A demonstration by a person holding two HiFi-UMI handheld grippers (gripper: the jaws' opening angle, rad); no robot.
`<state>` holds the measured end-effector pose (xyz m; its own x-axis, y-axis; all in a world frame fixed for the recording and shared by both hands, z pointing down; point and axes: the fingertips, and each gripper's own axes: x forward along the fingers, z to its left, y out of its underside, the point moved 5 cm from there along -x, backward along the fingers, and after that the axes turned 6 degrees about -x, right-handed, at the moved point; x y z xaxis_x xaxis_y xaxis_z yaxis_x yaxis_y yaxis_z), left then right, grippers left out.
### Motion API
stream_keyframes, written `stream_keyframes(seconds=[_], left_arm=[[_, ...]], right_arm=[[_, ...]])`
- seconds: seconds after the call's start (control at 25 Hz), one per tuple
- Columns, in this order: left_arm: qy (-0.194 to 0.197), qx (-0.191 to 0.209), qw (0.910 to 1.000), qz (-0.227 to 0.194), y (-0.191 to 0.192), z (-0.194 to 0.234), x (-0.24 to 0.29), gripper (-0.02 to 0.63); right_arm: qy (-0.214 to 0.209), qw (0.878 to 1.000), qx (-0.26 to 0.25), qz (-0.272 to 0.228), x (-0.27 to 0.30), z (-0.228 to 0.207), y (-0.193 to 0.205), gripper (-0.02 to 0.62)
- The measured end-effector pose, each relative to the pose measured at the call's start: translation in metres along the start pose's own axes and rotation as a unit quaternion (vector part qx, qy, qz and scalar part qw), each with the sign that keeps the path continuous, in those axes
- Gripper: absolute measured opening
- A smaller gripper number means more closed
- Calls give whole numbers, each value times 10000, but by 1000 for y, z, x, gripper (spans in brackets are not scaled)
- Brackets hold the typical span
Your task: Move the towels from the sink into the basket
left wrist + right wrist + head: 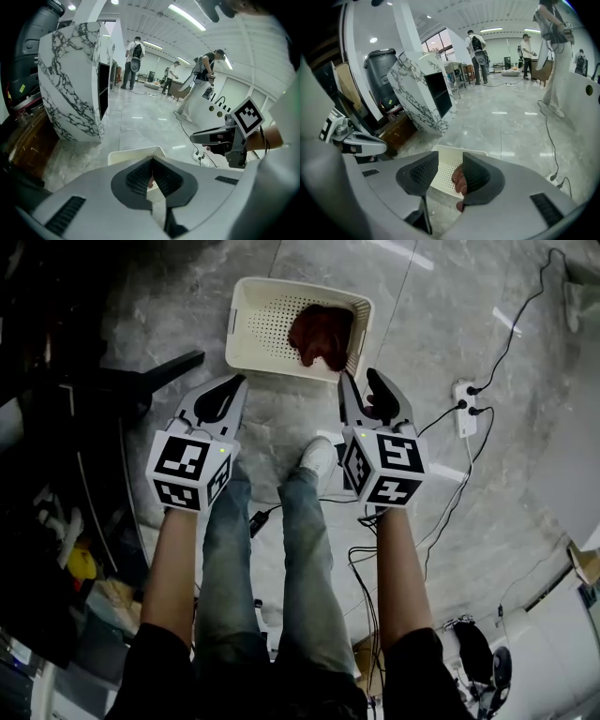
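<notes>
Both forearms reach forward and steeply down, bare below dark sleeves, roughly parallel, one on each side of the person's jeans legs and white shoe point(319, 457). Each hand is hidden behind its marker cube.

Left gripper point(236, 382): angled down, tips pointing toward the basket's near left corner. Jaws closed, tips meeting, nothing between them. It hangs over bare floor, short of the basket.

Right gripper point(363, 390): same downward tilt, level with the left one, near the basket's near right corner. Jaws partly apart with a clear gap and nothing gripped; its own view shows the basket and towel through the gap, beyond the pads.

Basket point(246, 330): cream, perforated, on the marble-look floor point(281, 418) just ahead of both grippers. One reddish-brown towel point(322, 334) lies bunched inside, against the right wall and near right corner.

White power strip point(464, 409) with black cables on the floor to the right of the right gripper.

Farther off, a marble-pattern cabinet point(75, 79) to the left, and people standing in the open room behind.
</notes>
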<state>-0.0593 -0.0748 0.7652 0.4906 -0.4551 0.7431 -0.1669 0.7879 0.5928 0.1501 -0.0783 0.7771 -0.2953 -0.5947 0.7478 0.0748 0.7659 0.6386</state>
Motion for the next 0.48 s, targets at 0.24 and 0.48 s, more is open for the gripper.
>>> stream_keyframes(seconds=[0.24, 0.48], left_arm=[[-2, 8, 10000, -96, -15, -13, -24, 17], [6, 128, 9995, -286, -43, -29, -58, 17]], right_arm=[[73, 9998, -99, -176, -29, 7, -21, 152], [124, 9990, -66, -429, -70, 15, -54, 124]])
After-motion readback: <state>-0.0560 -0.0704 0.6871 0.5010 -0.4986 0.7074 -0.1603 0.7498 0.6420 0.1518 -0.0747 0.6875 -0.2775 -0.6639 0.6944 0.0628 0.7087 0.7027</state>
